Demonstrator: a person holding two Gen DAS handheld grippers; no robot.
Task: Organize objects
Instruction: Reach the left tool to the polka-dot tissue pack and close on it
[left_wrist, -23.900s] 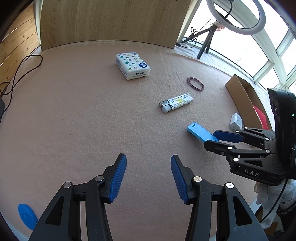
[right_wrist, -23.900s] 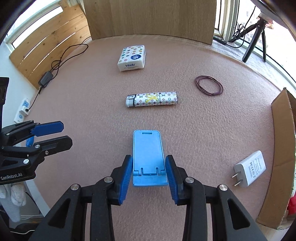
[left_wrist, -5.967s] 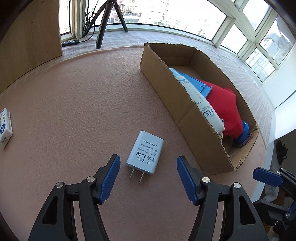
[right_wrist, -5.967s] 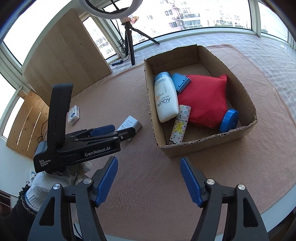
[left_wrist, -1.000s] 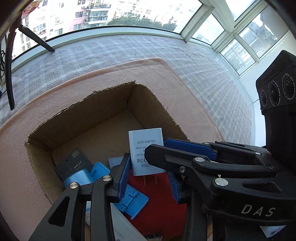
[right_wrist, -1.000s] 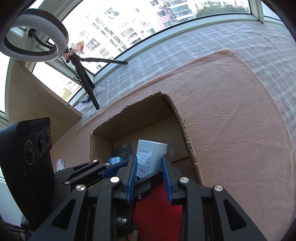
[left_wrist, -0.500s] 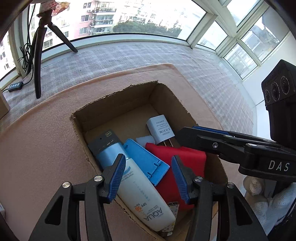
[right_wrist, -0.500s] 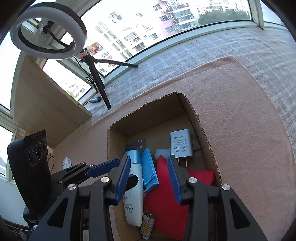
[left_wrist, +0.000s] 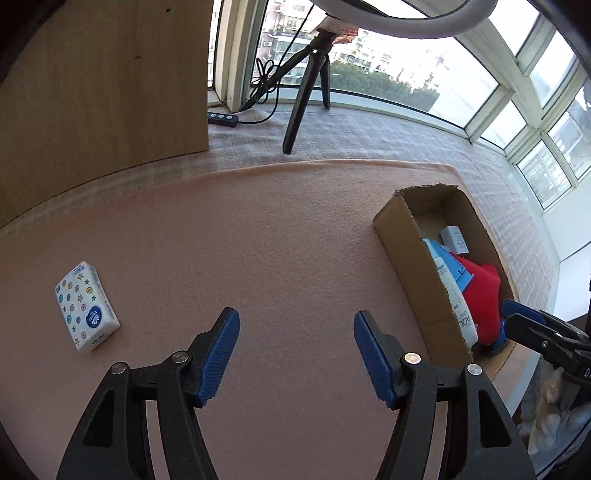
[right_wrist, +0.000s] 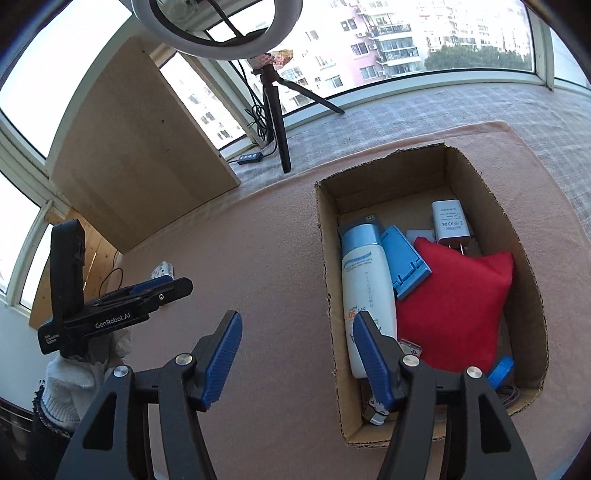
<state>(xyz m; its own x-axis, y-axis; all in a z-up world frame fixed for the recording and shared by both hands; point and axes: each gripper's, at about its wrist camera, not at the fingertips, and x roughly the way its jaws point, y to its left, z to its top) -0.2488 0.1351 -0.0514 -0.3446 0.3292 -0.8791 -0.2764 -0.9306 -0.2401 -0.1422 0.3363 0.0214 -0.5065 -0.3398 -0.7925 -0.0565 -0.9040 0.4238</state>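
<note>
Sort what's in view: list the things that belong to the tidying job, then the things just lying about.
Job: tissue pack left on the mat; cardboard box holding power adapter, lotion bottle, red pouch.

Lying about: ring-light tripod, wooden board, cable remote.

Daylight is pouring through a curved band of windows; apartment blocks and trees are showing beyond the glass; a ring light on a black tripod is standing by the sill, its cable trailing to a small controller; a pale wooden panel is leaning upright at the far edge of the pinkish felt surface; a grey checked mat is lying beyond it.
</note>
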